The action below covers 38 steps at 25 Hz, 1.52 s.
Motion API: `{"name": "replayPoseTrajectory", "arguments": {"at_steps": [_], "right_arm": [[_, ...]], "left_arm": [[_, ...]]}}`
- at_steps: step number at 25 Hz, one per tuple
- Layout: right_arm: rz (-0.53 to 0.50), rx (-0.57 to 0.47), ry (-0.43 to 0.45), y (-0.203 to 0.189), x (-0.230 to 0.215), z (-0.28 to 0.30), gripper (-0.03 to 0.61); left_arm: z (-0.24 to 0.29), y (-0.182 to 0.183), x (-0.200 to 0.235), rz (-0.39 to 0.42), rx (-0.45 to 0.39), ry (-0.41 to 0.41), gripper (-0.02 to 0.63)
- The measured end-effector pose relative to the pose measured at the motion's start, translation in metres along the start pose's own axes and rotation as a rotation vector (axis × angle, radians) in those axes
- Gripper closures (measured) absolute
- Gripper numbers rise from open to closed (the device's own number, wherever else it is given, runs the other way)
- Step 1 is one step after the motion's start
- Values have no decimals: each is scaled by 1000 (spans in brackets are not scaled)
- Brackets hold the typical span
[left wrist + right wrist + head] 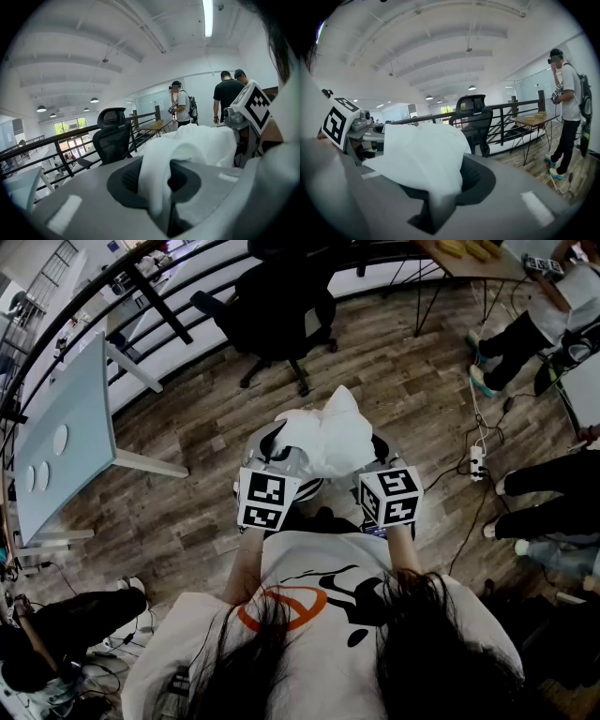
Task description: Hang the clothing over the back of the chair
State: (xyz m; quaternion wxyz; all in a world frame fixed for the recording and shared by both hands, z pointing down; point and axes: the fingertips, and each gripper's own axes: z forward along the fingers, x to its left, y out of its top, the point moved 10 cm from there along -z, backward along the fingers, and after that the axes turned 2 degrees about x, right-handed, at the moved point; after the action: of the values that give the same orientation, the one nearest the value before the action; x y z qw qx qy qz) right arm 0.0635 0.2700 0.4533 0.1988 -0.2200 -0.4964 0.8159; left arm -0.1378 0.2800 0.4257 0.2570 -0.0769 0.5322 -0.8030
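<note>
- Chair (281, 306): black office chair near the railing (141, 296), taken as the landmark. Its back is upright and bare. I cannot tell which face of the back is turned this way.
- Table (66, 427): pale, left of the chair and well apart from it. It plays no part in the task.
- Left gripper (270, 454): on the near side of the chair and well apart from it. The jaws are narrow and pinched on a fold of the garment (328, 437). In the left gripper view the cloth runs down between the pads.
- Garment: white, bunched and lifted clear of the floor (187, 512), slung between the two grippers and short of the chair. Its long axis runs gripper to gripper, across the line to the chair.
- Right gripper (377, 454): also on the near side of the chair and level with the left one. The jaws are narrow and clamped on the other fold.
- Key relation (judgement): the chair lies straight ahead of the fingers and a little left, so the left gripper is slightly nearer. The garment must go forward and clear the top of the back.
- Containers: none near the chair, so there are no contents to record.
</note>
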Motion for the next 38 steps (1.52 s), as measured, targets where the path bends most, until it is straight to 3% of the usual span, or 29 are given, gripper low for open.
{"name": "replayPoseTrajectory", "arguments": {"at_steps": [24, 30, 38], "right_arm": [[17, -31, 17, 8, -19, 7, 476], [26, -19, -7, 15, -37, 21, 474], [35, -17, -9, 52, -76, 74, 474]], "left_arm": [[10, 5, 7, -72, -29, 8, 442], [35, 12, 13, -61, -23, -25, 442], [91, 37, 55, -66, -28, -29, 442]]}}
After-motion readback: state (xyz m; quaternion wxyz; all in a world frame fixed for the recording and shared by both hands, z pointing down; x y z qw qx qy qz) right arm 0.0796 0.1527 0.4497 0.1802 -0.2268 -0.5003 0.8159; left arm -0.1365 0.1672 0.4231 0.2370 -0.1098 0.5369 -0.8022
